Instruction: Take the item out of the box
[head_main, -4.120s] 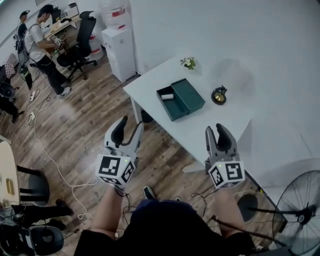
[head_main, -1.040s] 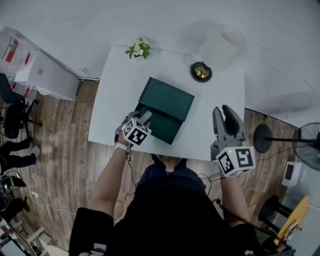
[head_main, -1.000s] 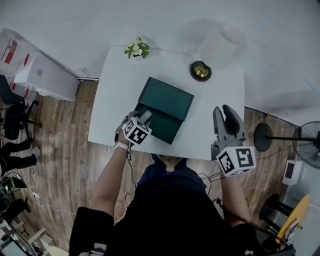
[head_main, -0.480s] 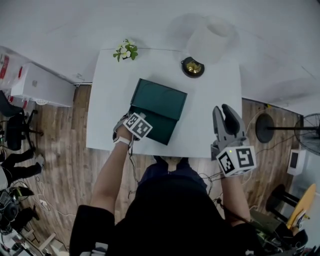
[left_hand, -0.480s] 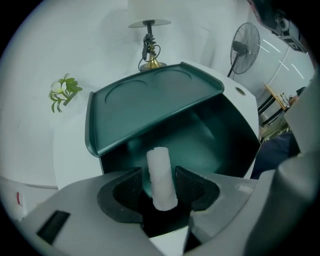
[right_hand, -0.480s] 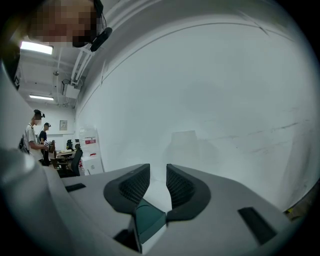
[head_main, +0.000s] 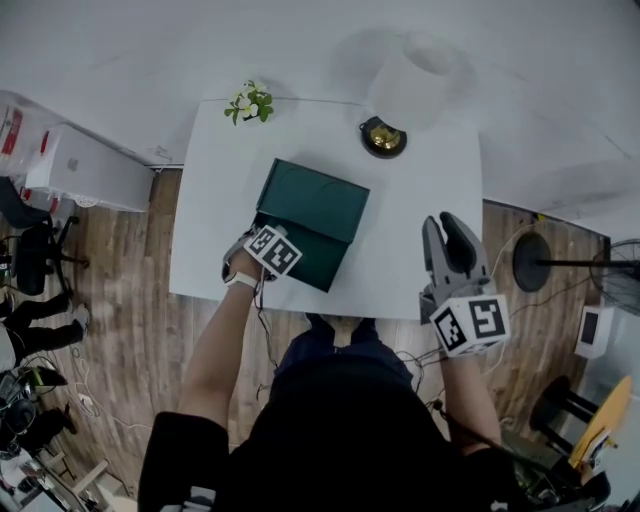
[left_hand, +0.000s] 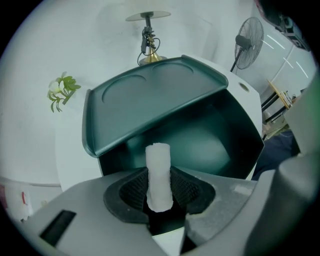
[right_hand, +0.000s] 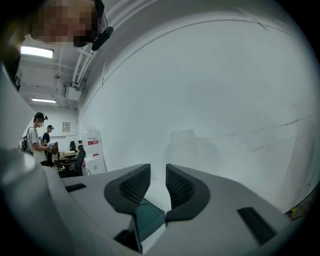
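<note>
A dark green box (head_main: 310, 215) lies open on the white table (head_main: 425, 215), its lid (left_hand: 150, 97) tilted up behind the hollow tray (left_hand: 215, 145). My left gripper (head_main: 266, 248) is at the box's near left corner. Its jaws are closing, and the pads press on a short white roll (left_hand: 159, 175) that stands upright between them in the left gripper view (left_hand: 160, 189). My right gripper (head_main: 450, 235) hovers off the table's near right edge. Its jaws are closing a little with a gap and nothing between them (right_hand: 157, 182); the green box (right_hand: 147, 217) shows below them.
A small flowering plant (head_main: 248, 102) stands at the table's far left corner. A lamp with a gold base (head_main: 383, 137) stands at the far middle. A standing fan (left_hand: 248, 37) is off to the right. White cabinets (head_main: 70, 160) stand left of the table.
The left gripper has settled at the box's near left corner, and its marker cube now hides the white roll in the head view. The right gripper has barely moved.
</note>
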